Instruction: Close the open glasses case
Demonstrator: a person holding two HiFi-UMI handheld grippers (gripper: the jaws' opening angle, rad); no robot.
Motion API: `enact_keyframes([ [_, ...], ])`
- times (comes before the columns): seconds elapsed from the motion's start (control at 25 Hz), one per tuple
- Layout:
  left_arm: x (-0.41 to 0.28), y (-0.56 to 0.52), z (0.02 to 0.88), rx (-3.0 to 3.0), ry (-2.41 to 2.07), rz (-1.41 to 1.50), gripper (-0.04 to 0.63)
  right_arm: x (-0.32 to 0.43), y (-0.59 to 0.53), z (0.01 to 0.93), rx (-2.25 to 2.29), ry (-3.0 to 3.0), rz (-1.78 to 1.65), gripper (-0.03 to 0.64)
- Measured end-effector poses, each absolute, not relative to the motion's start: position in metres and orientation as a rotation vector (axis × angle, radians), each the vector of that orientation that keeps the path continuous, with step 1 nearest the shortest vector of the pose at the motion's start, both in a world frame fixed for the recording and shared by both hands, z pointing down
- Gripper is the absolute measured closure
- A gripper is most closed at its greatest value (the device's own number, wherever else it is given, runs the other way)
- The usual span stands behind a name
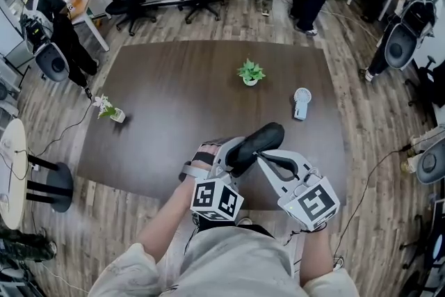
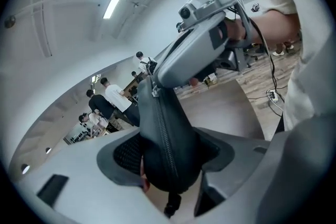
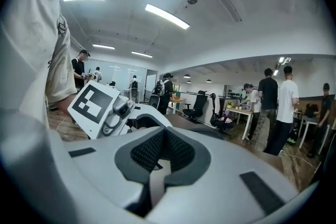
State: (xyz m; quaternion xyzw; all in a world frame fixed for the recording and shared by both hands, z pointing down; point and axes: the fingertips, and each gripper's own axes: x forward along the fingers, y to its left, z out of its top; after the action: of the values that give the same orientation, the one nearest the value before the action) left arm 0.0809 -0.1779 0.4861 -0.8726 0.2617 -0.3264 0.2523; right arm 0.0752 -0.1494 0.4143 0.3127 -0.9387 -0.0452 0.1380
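The glasses case (image 1: 259,139), black with a zipper (image 2: 167,134) running along its edge, is hanging over the desk (image 1: 174,94) at its 6 o'clock edge, tilted up toward 1 o'clock. The only print in sight is the black-and-white square markers on the two cubes (image 1: 217,198). The left claw (image 1: 235,149) is reaching in from 7 o'clock, clamping the case's near end. The right claw (image 1: 259,155) is coming in from 5 o'clock, pinched fully together, its tip meeting the case beside the zipper.
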Motion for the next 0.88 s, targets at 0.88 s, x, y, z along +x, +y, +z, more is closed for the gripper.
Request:
enact_keyframes([
  [0.88,0.057,-0.165,0.492,-2.407,0.736,-0.837,0.305,0.119,-0.172,0.399,1.078,-2.816,0.009,0.615],
])
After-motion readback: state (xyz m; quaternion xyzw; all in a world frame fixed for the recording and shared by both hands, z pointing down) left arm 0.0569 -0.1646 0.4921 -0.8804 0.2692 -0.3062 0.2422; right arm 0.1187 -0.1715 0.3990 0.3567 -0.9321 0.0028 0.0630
